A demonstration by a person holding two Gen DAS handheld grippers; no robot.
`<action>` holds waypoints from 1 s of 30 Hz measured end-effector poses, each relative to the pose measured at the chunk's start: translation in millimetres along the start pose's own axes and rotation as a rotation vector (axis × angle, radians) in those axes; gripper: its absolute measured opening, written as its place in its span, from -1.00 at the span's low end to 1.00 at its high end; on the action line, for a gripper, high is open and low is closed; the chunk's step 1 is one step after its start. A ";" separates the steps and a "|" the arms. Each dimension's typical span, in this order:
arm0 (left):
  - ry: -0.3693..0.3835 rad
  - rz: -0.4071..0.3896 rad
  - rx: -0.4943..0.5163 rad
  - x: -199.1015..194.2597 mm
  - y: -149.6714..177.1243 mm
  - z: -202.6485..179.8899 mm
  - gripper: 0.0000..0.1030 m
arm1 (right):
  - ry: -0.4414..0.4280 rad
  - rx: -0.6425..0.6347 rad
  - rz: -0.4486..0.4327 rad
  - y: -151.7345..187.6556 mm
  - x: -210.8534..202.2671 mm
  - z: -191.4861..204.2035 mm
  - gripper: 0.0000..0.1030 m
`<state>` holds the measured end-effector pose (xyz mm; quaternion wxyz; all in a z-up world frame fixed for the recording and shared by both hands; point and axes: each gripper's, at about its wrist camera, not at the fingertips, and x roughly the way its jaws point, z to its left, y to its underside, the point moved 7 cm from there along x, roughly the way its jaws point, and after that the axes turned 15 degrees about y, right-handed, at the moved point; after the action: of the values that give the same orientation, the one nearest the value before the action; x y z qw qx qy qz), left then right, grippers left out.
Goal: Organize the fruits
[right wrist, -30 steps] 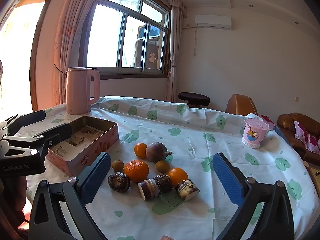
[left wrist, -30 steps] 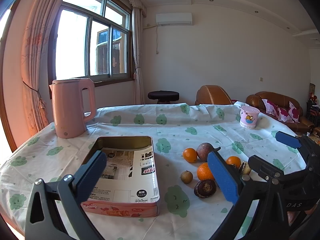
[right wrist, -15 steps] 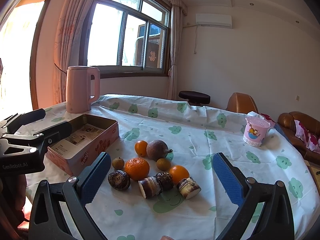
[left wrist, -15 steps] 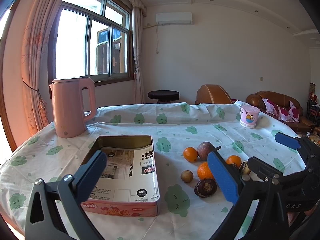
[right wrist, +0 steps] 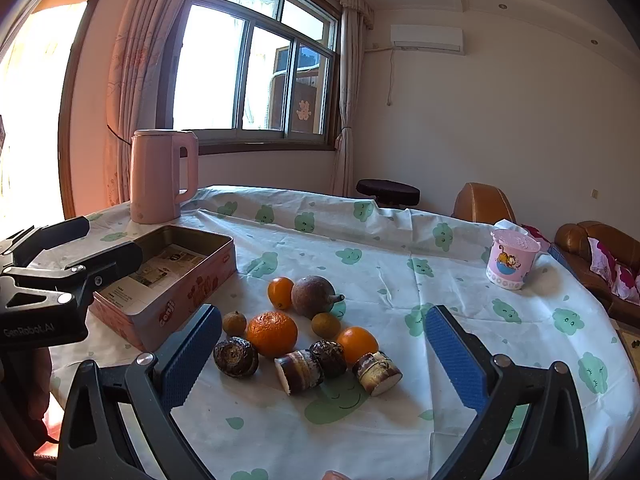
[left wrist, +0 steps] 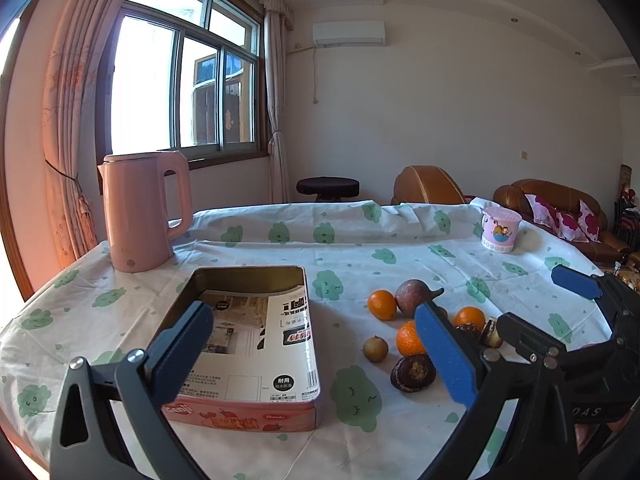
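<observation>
Right gripper [right wrist: 322, 354] spread wide, nothing between its fingers, hovering over the table [right wrist: 500, 344]. Just ahead of it sits the fruit cluster: 2 cut brown cylinder pieces [right wrist: 298, 370], long axes roughly sideways, white cut ends facing the gripper; a dark round fruit [right wrist: 235, 357] by the left finger; a big orange [right wrist: 272, 333] behind that; 2 smaller oranges [right wrist: 357, 344]; farthest, a brown-purple fruit [right wrist: 313, 296] with its stem pointing right.

Left gripper [left wrist: 316, 350] also spread wide and empty, over the open tin box [left wrist: 256, 416]. Box long axis runs away from the gripper, printed paper inside. Fruit lies right of the box.

Left view hides the cylinder pieces behind its right finger; right view shows them whole. Beyond: pink kettle [left wrist: 142, 210], pink cup [right wrist: 512, 258].
</observation>
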<state>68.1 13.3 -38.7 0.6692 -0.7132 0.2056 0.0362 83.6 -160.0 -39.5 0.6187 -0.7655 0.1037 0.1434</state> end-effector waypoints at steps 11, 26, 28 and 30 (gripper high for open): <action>-0.003 0.033 -0.002 10.0 9.7 -1.8 1.00 | 0.007 0.012 0.035 11.8 12.4 -7.1 0.98; 0.040 0.097 -0.008 30.5 27.2 -10.8 0.99 | -0.104 -0.060 0.208 46.4 41.0 17.8 0.34; 0.048 0.108 -0.003 33.4 29.2 -14.1 0.98 | -0.120 -0.065 0.232 50.7 44.2 20.5 0.22; 0.054 0.112 0.004 35.4 30.5 -16.8 0.98 | -0.123 -0.066 0.248 53.7 47.1 21.0 0.17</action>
<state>86.2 -12.3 -77.3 0.6618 -0.6999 0.2633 0.0541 107.8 -150.1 -109.3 0.5759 -0.7565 0.1543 0.2688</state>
